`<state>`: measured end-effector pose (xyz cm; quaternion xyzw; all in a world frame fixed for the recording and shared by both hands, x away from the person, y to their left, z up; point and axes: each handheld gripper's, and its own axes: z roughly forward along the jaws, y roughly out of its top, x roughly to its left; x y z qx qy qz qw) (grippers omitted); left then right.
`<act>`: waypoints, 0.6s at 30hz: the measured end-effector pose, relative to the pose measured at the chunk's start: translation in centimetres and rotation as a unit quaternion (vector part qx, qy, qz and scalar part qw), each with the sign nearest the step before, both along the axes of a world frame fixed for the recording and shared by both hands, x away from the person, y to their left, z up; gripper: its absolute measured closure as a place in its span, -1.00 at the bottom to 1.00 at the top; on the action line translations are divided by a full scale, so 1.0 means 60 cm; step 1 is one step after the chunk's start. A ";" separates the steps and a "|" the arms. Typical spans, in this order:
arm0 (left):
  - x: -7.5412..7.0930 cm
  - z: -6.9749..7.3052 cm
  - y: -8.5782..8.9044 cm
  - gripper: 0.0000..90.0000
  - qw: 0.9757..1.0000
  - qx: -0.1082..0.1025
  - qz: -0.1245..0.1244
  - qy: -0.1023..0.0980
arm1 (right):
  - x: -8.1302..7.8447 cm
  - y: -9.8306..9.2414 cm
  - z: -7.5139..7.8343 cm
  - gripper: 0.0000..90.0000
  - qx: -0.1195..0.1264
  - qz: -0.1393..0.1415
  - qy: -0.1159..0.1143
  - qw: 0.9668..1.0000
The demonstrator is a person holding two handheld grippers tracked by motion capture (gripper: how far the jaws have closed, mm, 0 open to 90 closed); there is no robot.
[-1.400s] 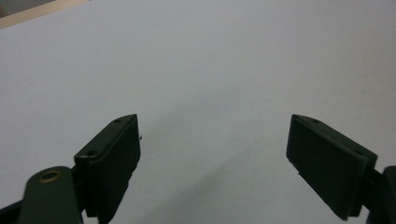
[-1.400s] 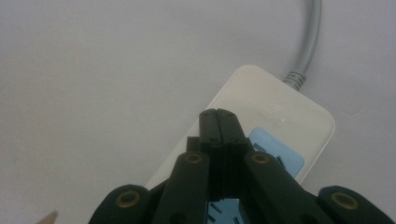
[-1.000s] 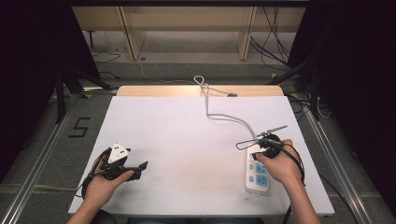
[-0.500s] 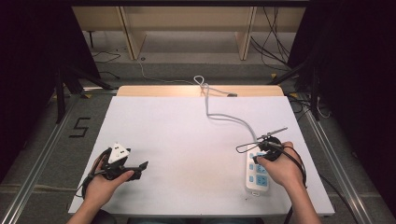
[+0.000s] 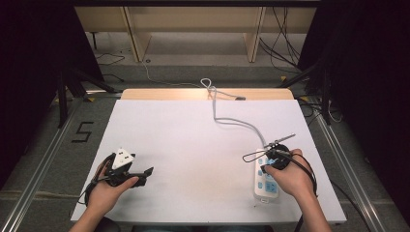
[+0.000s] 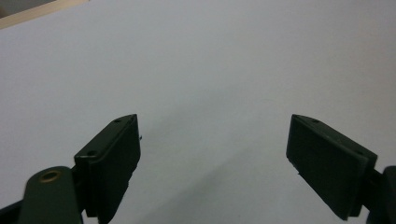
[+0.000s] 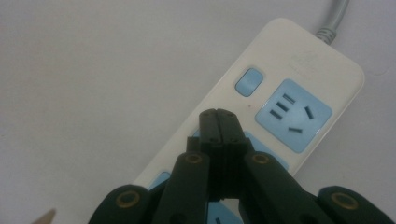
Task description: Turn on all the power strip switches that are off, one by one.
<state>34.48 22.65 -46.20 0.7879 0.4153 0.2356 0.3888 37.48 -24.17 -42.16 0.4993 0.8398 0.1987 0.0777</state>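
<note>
Power strip point(image 5: 267, 180): white, with pale blue socket faces; I see it lying flat near the table's right edge, towards the near right corner, its long side running roughly front to back.
Strip switch point(image 7: 249, 82): a pale blue button at the cable end, just beside the first socket point(image 7: 293, 115), as my right gripper view shows it.
Strip cable point(image 5: 231, 121): grey; it leaves the far end of the strip, curves across the white top and reaches the far edge near its middle, where it is looped.
Right gripper point(image 7: 219, 116): jaws pressed together with nothing between them; the tips hang over the strip's blue faces, just short of the switch. I cannot tell whether the tips touch the strip.
Right hand point(image 5: 288, 176): wrapped round the gripper body, over the near half of the strip in the high view.
Left gripper point(image 6: 212, 154): jaws wide apart and empty, pointing over bare white table top.
Left hand point(image 5: 107, 189): I find it near the near left corner, well apart from the strip.
Table point(image 5: 183, 145): white top, with a strip of wood showing along the far edge.
</note>
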 end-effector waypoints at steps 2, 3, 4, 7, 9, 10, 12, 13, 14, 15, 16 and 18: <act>0.000 0.000 0.000 -0.61 1.000 0.000 0.000 0.000 | -0.002 0.001 0.000 1.00 -0.002 0.004 0.003 1.000; 0.000 0.000 0.000 -0.61 1.000 0.000 0.000 0.000 | -0.003 0.002 0.000 1.00 -0.003 0.005 0.005 1.000; 0.000 0.000 0.000 -0.61 1.000 0.000 0.000 0.000 | -0.004 0.003 0.000 1.00 -0.003 0.004 0.007 1.000; 0.000 0.000 0.000 -0.61 1.000 0.000 0.000 0.000 | -0.006 0.007 0.000 1.00 -0.004 0.010 0.010 1.000; 0.000 0.000 0.000 -0.61 1.000 0.000 0.000 0.001 | -0.008 0.010 0.000 1.00 -0.006 0.012 0.014 1.000; 0.000 0.000 0.000 -0.61 1.000 0.000 0.000 0.001 | -0.008 0.010 -0.001 1.00 -0.007 0.014 0.014 1.000; 0.000 0.000 0.000 -0.61 1.000 0.000 0.000 0.001 | -0.009 0.012 -0.002 1.00 -0.008 0.015 0.019 1.000; 0.000 0.000 0.000 -0.61 1.000 0.000 -0.001 0.001 | -0.009 0.013 -0.003 1.00 -0.009 0.015 0.020 1.000; 0.000 0.000 0.000 -0.61 1.000 0.000 -0.001 0.001 | -0.010 0.013 -0.003 1.00 -0.011 0.017 0.021 1.000; 0.000 0.000 0.000 -0.61 1.000 0.000 -0.001 0.001 | -0.010 0.013 -0.003 1.00 -0.011 0.019 0.020 1.000; 0.000 0.000 0.000 -0.61 1.000 0.000 0.000 0.001 | -0.011 0.014 -0.003 1.00 -0.012 0.020 0.021 1.000; 0.000 0.000 0.000 -0.61 1.000 0.000 0.000 0.001 | -0.012 0.015 -0.004 1.00 -0.011 0.020 0.021 1.000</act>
